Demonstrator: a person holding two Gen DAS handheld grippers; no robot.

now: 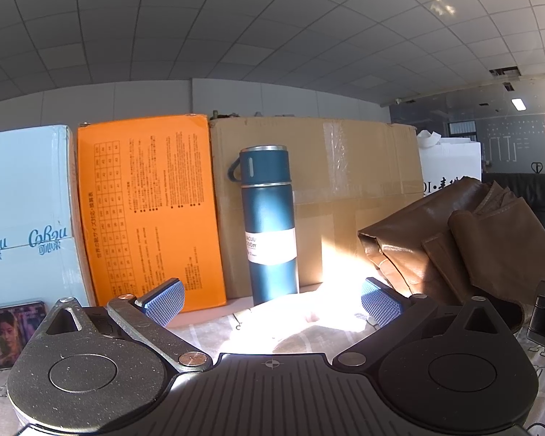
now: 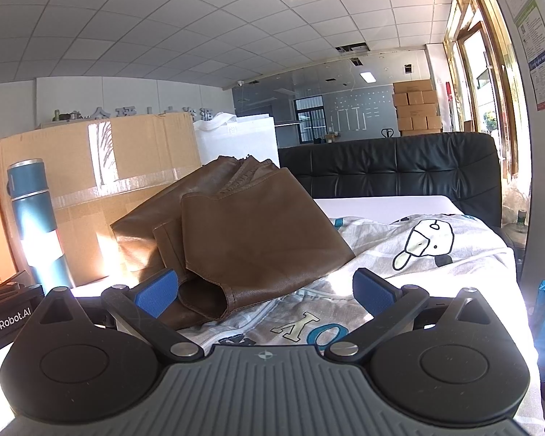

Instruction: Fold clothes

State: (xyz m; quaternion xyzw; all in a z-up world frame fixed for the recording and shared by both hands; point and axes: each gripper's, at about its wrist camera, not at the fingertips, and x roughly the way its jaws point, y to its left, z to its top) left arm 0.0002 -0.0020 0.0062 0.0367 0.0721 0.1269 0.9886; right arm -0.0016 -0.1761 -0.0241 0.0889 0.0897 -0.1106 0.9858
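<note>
A brown leather garment (image 2: 243, 232) lies bunched on the table, one sleeve opening facing my right gripper (image 2: 267, 290). It also shows in the left wrist view (image 1: 465, 243) at the right. Under it lies a white printed garment (image 2: 410, 250) with a cartoon figure and letters. My right gripper is open and empty, its left pad (image 2: 156, 292) beside the sleeve opening. My left gripper (image 1: 272, 301) is open and empty above sunlit white cloth (image 1: 294, 323).
A blue flask (image 1: 269, 225) stands in front of a cardboard box (image 1: 345, 181), with an orange box (image 1: 149, 210) and a pale blue pack (image 1: 25, 210) to the left. A phone (image 1: 7, 330) lies at the left. A black sofa (image 2: 399, 167) stands behind the table.
</note>
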